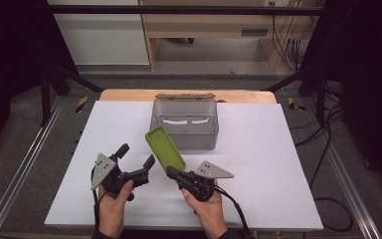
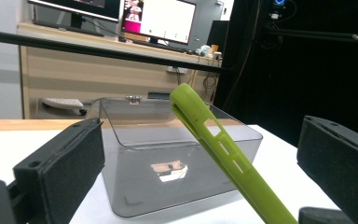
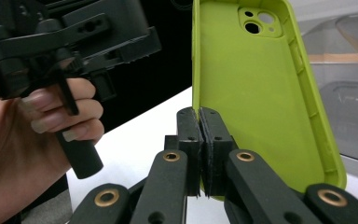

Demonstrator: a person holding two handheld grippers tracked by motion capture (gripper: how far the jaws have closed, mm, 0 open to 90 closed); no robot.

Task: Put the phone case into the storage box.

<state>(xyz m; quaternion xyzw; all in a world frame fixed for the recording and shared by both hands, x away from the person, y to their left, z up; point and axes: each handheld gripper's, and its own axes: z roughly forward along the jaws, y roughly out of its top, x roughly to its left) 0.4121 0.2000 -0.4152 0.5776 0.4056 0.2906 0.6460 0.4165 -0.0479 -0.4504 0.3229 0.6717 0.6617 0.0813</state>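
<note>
A lime-green phone case (image 1: 165, 149) stands tilted above the white table, its hollow side and camera cutout facing me in the right gripper view (image 3: 256, 93). My right gripper (image 1: 171, 173) is shut on the case's lower side edge, the two pads pinching the rim (image 3: 199, 140). My left gripper (image 1: 137, 154) is open just left of the case. In the left gripper view the case (image 2: 214, 140) slants up between the wide-apart jaws (image 2: 198, 158), touching neither pad. A person's hands hold both grippers.
A clear grey plastic box (image 1: 184, 138) with its lid swung back stands behind the case at the table's middle (image 2: 168, 154). White sheet (image 1: 258, 164) covers the table. Black frame rails and cables run along both sides.
</note>
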